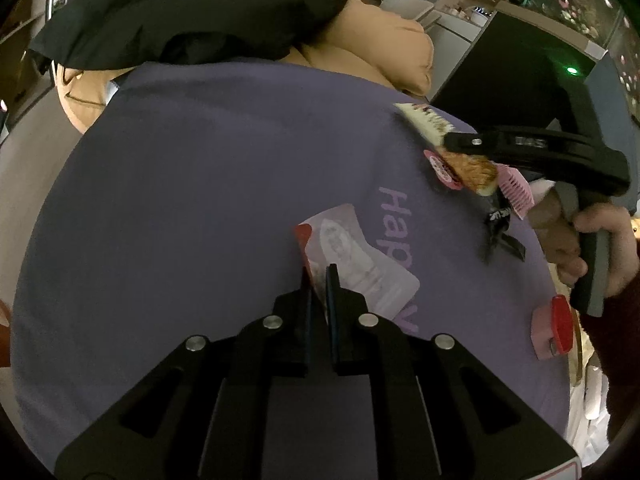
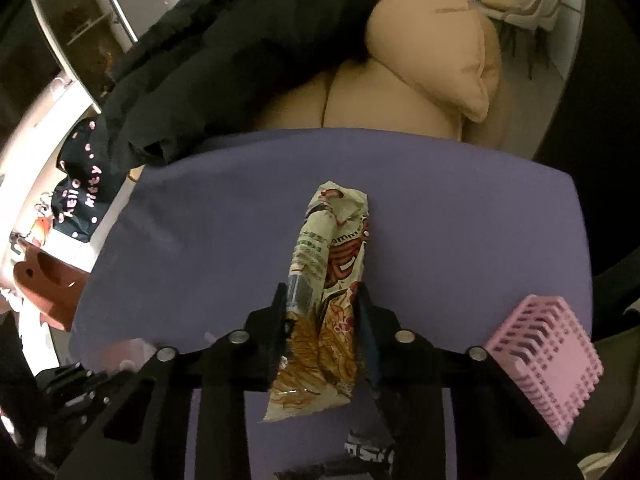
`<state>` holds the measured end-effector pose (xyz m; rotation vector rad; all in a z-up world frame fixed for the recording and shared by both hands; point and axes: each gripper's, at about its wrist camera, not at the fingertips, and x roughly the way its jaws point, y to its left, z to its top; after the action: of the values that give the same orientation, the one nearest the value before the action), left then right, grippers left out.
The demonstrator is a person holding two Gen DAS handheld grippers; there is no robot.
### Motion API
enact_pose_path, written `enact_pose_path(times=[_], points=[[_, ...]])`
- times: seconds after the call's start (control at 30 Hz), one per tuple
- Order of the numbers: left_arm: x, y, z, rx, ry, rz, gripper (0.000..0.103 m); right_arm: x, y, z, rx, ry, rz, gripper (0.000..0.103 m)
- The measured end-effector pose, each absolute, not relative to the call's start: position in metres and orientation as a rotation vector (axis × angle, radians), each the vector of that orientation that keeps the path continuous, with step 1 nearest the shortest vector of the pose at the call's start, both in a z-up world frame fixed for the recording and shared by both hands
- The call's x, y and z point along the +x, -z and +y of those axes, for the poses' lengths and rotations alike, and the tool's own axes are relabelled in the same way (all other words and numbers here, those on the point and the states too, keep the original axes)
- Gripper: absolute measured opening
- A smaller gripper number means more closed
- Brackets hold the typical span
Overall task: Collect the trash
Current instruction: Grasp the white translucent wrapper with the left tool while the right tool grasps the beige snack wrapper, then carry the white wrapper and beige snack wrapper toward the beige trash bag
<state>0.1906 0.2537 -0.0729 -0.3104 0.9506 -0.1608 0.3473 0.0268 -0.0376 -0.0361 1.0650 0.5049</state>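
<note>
From the left wrist, the left gripper has its jaws pinched almost together on the edge of a flat, glossy white-and-red wrapper lying on the purple cloth, its print too blurred to read. From the right wrist, the right gripper is closed partway on a crinkled foil snack packet over the same cloth, beside a ribbed pink plastic basket; a black wrapper below is cut off.

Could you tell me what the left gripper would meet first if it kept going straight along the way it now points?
The left gripper is already shut on a pale, red-edged wrapper. Past that, its downward-slanted line most likely meets the purple cloth the wrapper lies on, though depth is hard to judge here.
</note>
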Motion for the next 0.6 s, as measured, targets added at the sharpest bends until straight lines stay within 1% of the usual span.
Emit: enact_pose_path(times=[0.27, 0.6], points=[[0.183, 0.069, 0.248, -0.352, 0.155, 0.933, 0.006, 0.311, -0.013, -0.008, 0.047, -0.541, 0.944, 0.028], [0.150, 0.049, 0.226, -0.361, 0.190, 0.879, 0.005, 0.248, -0.045, -0.038, 0.004, -0.568, 0.853, 0.028]])
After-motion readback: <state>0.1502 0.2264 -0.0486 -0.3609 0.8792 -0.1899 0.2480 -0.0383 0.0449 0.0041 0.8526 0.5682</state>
